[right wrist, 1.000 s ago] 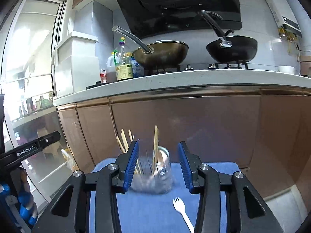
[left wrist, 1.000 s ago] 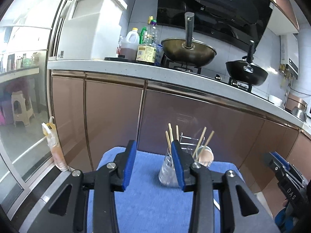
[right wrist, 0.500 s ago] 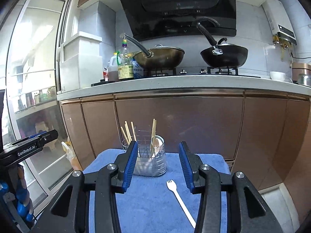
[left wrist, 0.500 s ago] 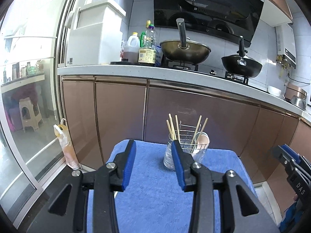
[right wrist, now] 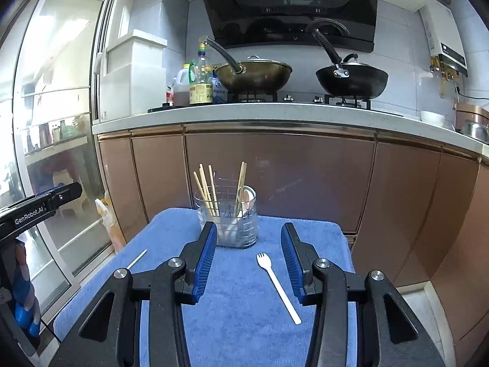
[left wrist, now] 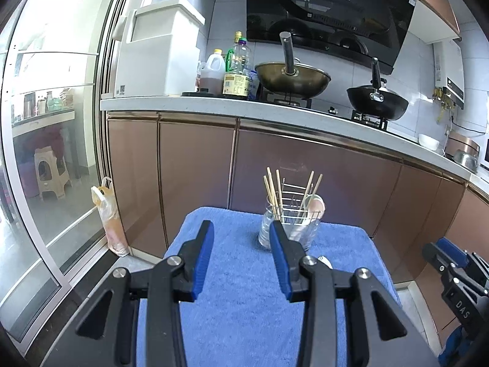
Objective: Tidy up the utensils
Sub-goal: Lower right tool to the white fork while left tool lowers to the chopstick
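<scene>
Setting: a home kitchen. Ahead of and above the tool, a pale countertop (right wrist: 275, 113) is running over copper-brown cabinet doors (right wrist: 275, 180). A gas hob is carrying a brass-coloured wok (right wrist: 253, 76) and, to its right, a black wok (right wrist: 351, 81), both sitting under a black range hood (right wrist: 287, 6). Oil and sauce bottles (right wrist: 200, 84) are standing left of the woks, beside a white bin (left wrist: 159, 52). A glass sliding door (left wrist: 45, 159) is closing off the left side.
</scene>
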A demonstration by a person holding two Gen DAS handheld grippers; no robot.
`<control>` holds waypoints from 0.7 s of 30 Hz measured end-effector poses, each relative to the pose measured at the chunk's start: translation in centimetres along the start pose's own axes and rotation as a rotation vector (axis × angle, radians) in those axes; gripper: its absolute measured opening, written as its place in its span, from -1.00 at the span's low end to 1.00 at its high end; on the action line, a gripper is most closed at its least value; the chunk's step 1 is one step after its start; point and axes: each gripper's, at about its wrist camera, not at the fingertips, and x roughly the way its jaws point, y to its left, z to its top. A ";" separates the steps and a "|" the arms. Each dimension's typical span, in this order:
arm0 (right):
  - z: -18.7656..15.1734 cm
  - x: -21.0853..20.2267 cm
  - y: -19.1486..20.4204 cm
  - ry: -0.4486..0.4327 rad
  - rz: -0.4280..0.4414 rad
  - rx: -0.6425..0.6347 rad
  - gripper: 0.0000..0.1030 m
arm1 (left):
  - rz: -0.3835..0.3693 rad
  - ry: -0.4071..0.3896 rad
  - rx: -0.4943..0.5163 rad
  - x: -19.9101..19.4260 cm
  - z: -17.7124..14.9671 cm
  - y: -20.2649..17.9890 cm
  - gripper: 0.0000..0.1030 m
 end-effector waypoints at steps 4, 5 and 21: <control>-0.3 -1.0 0.0 -0.008 -0.007 -0.018 -0.16 | 0.005 0.005 -0.005 -0.6 -0.3 0.0 -0.30; -0.3 -1.3 0.0 -0.010 -0.009 -0.022 -0.16 | 0.006 0.007 -0.005 -0.7 -0.3 0.0 -0.30; -1.0 -1.4 -1.7 0.008 -0.045 -0.026 -0.16 | 0.006 0.057 -0.010 0.5 -0.9 -0.2 -0.30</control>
